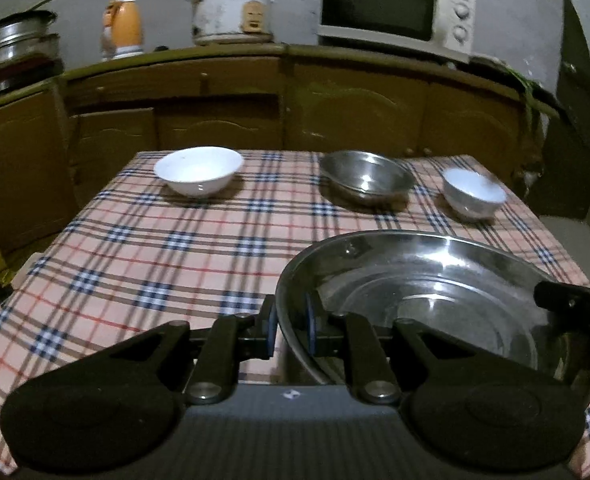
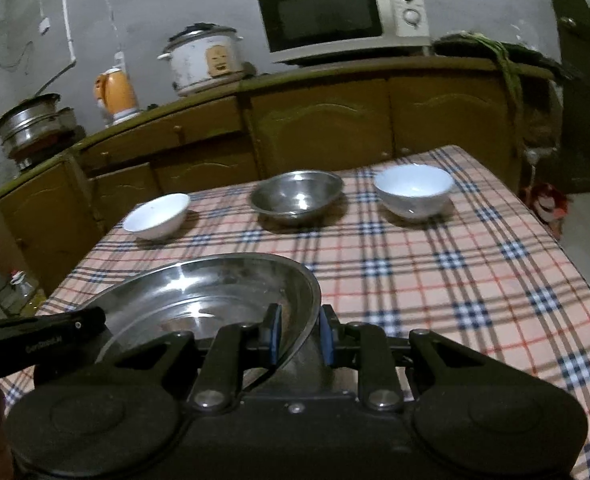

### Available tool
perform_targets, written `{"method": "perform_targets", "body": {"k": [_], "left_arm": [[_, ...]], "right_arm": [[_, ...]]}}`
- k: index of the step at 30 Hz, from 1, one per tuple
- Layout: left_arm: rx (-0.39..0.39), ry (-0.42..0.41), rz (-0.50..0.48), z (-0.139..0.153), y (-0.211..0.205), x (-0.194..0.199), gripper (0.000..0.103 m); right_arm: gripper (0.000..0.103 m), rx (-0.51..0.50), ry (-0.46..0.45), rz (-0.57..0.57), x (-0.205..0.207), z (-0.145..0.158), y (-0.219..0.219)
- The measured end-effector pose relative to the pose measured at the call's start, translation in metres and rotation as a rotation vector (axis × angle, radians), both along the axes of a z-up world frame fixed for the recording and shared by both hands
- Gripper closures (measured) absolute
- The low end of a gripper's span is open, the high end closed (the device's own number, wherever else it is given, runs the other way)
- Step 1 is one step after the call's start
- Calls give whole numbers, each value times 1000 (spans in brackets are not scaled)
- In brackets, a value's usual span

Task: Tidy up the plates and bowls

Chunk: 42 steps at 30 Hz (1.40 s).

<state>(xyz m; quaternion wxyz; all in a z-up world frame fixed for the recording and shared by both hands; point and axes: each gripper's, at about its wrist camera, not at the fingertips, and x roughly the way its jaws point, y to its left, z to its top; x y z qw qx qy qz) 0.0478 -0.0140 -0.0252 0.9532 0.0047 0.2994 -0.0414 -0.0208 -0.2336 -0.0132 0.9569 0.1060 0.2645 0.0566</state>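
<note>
A wide steel plate (image 1: 435, 280) (image 2: 199, 288) hangs above the checked tablecloth, carried by both grippers. My left gripper (image 1: 293, 326) is shut on its left rim, and my right gripper (image 2: 299, 330) is shut on its right rim. Each gripper's black body shows at the edge of the other's view. Along the far side of the table stand a white bowl (image 1: 198, 170) (image 2: 157, 216) at the left, a steel bowl (image 1: 367, 176) (image 2: 297, 196) in the middle and a smaller white bowl (image 1: 474, 192) (image 2: 413, 190) at the right.
The table (image 1: 143, 264) (image 2: 435, 280) is covered by a pink plaid cloth. Behind it runs a wooden cabinet (image 1: 255, 108) bearing a microwave (image 1: 395, 4), a rice cooker (image 1: 231, 10), an orange kettle (image 1: 122, 26) and stacked steel pots (image 1: 19, 48).
</note>
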Motion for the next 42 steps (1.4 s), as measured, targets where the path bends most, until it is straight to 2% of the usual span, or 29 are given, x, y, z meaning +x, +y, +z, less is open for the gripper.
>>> {"method": "perform_targets", "body": {"k": [15, 29, 35, 40, 42], "left_arm": [[71, 68, -21, -31, -17, 7, 86], [100, 110, -10, -48, -12, 10, 83], [119, 98, -8, -52, -15, 13, 81], [111, 119, -5, -57, -12, 18, 74], [107, 114, -7, -57, -12, 17, 70]], "right_arm": [[76, -12, 71, -10, 8, -43, -9], [76, -68, 102, 15, 17, -59, 7], [76, -89, 97, 17, 20, -62, 10], [69, -113, 91, 28, 24, -62, 16], [63, -124, 81, 20, 24, -61, 16]]}}
